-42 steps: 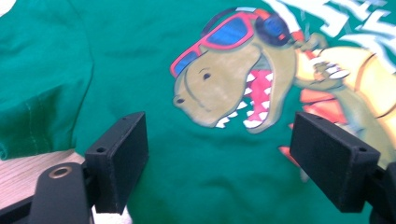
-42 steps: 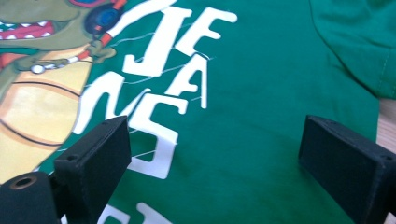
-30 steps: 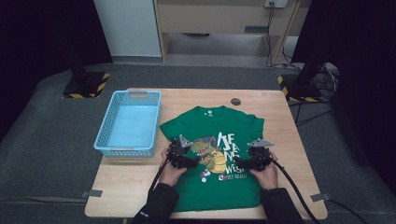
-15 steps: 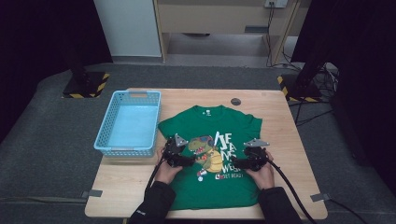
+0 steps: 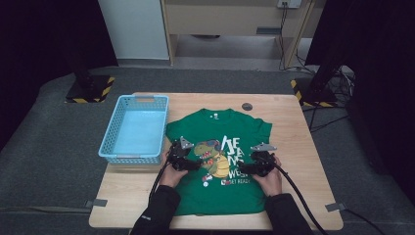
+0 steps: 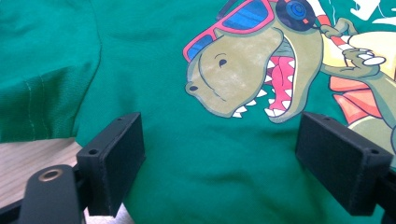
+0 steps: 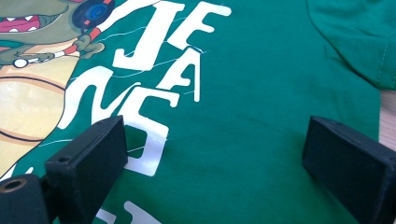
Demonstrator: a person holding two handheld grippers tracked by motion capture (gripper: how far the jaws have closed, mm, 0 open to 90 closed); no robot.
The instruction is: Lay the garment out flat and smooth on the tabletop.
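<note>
You have a green T-shirt [image 5: 220,161] spread flat, front up, on the wooden counter [image 5: 293,147], with its collar toward the far edge and its hem near your side. Take the dinosaur print [image 5: 211,155] on its chest as the landmark: your left gripper [image 5: 188,164] sits just to the left of that print, over the shirt's left flank below the sleeve, and your right gripper [image 5: 249,169] sits on the other side of the print, past the white lettering [image 5: 234,156] that runs beside the dinosaur. In the left gripper view your left gripper [image 6: 219,163] has its jaws spread wide, with plain green cloth and the dinosaur's open mouth [image 6: 275,79] between them; a strip of bare counter [image 6: 32,154] shows under the sleeve seam. In the right gripper view your right gripper [image 7: 215,163] is likewise spread wide, nothing pinched, with the white lettering [image 7: 154,70] running up from its left jaw and the shirt's other sleeve [image 7: 355,37] beyond its right jaw. Whether either gripper's jaws touch the cloth cannot be told. Left of the dinosaur print, just off the shirt, stands a light blue mesh basket [image 5: 110,142]. Beyond the print, past the collar, a small dark round disc [image 5: 247,106] lies on the counter.
</note>
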